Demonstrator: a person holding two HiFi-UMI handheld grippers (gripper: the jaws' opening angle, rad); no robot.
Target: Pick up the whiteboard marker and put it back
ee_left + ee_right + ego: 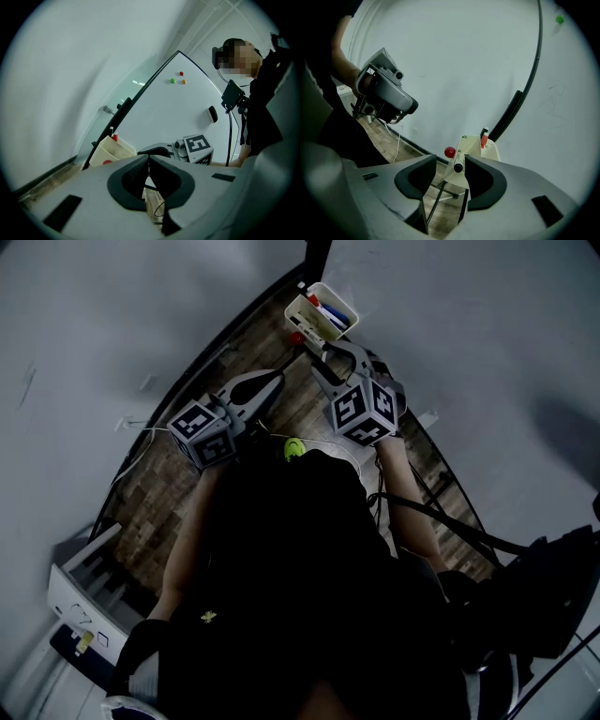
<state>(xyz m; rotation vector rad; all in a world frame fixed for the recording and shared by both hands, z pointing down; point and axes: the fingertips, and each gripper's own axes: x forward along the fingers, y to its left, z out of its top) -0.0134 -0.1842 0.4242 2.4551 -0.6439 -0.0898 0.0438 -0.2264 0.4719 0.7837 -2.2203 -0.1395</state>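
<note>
right tongs [451,160]: open, whiteboard marker [458,163] sits loose between them
left tongs [148,158]: closed, empty
tip: back straight out, don't clip the marker

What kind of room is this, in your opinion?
Probably an office or meeting room: a large whiteboard with coloured magnets, a white marker holder at its edge, and a wooden floor.

Tray [476,143]: smooth matt cream plastic. Whiteboard [454,65] behind tray: smooth white, faint sheen. Floor [387,137] below tray: matt, grained wood planks. Right claw [450,157] before tray: matt grey plastic, black rubbery pads [415,180].
</note>
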